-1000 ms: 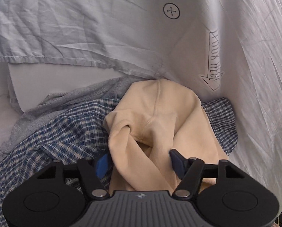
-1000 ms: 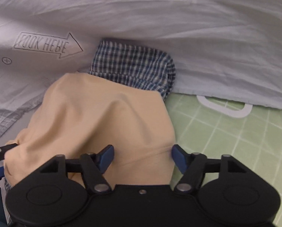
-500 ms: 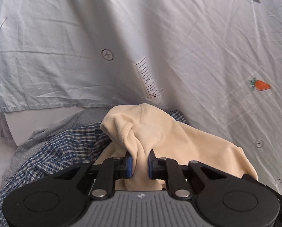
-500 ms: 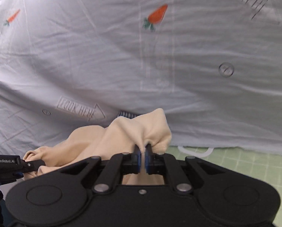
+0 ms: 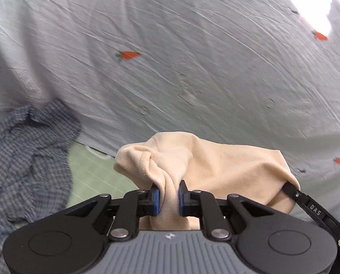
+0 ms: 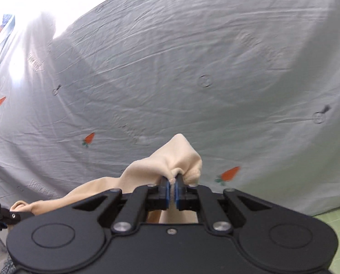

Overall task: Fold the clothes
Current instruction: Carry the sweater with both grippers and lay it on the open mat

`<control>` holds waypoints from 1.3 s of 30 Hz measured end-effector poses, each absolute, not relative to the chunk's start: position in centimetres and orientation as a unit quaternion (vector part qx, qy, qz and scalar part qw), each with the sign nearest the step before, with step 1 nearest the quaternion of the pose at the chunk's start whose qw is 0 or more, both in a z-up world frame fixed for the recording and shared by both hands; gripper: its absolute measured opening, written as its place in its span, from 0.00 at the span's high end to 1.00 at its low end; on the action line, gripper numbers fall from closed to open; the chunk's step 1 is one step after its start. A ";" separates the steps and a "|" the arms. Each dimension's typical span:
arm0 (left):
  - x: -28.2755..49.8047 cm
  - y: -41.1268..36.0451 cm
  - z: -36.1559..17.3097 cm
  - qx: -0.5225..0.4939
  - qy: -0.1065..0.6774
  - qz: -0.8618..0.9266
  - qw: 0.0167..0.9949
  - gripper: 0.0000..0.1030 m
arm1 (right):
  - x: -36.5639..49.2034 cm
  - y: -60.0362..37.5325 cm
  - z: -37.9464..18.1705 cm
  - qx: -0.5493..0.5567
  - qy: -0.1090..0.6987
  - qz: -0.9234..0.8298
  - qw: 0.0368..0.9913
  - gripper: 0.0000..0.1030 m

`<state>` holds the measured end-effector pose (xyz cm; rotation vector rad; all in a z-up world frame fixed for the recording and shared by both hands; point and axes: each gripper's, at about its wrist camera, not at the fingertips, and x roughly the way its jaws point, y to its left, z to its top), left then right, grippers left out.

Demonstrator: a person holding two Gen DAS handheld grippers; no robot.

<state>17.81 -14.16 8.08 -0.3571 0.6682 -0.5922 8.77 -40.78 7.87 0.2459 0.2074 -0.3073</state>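
Note:
A cream fleece garment (image 5: 215, 164) hangs between my two grippers, lifted off the pile. My left gripper (image 5: 168, 197) is shut on a bunched fold of it. My right gripper (image 6: 172, 193) is shut on another bunched edge of the same garment (image 6: 176, 159). The right gripper's finger tip shows at the right edge of the left wrist view (image 5: 306, 202), and the left gripper's tip at the lower left of the right wrist view (image 6: 1, 214). A blue checked shirt (image 5: 26, 159) lies crumpled at the left.
A pale blue sheet printed with small carrots (image 5: 192, 57) fills the background in both views (image 6: 192, 68). A green gridded mat (image 5: 94, 178) lies beside the checked shirt, and also shows at the lower right of the right wrist view (image 6: 334, 235).
Both grippers closed on the cream garment and lifted it up and away from the pile. The checked shirt now lies off to the left, uncovered.

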 end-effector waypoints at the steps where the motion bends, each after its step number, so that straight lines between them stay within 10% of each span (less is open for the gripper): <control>1: 16.4 -15.7 7.9 -0.177 0.328 -0.303 0.877 0.84 | 7.0 -42.4 8.4 0.124 0.097 -0.170 0.973 0.95; 15: 9.1 -25.8 3.7 -0.165 0.348 -0.343 0.857 0.73 | -2.1 -58.8 11.1 0.127 0.064 -0.275 0.951 0.91; 19: 12.2 -26.4 -1.5 -0.086 0.421 -0.248 0.868 0.63 | 0.6 -60.6 5.4 0.136 0.148 -0.291 0.936 0.33; 23: 12.3 -25.3 -4.6 -0.051 0.469 -0.213 0.856 0.40 | 0.4 -60.8 0.3 0.128 0.218 -0.313 0.915 0.19; 39: 9.6 -25.0 -13.6 -0.007 0.600 -0.218 0.769 0.37 | -8.9 -58.3 -12.7 0.212 0.391 -0.361 0.820 0.18</control>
